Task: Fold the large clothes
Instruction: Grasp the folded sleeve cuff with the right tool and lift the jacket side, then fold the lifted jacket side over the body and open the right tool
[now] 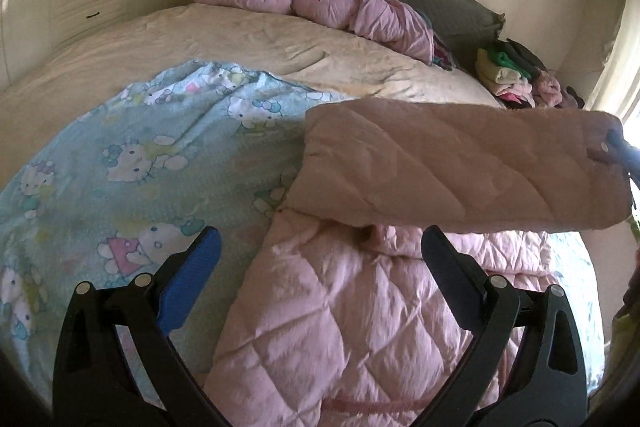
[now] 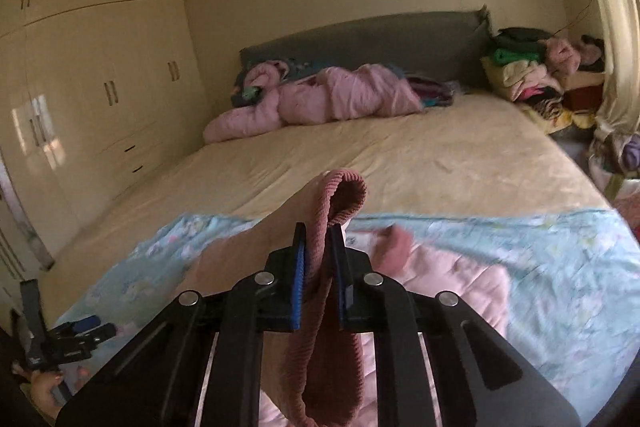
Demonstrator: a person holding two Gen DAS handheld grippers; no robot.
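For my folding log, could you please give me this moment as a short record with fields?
garment: pink quilted jacket, lying on the Hello Kitty sheet
sleeve: pink sleeve lifted off the jacket, held by its ribbed cuff
right gripper: fingers shut on the cuff
left gripper: open, empty, above the jacket's edge
surface: bed with beige cover
background: another pink quilted garment by the grey headboard; pile of clothes beside the bed; cream wardrobe
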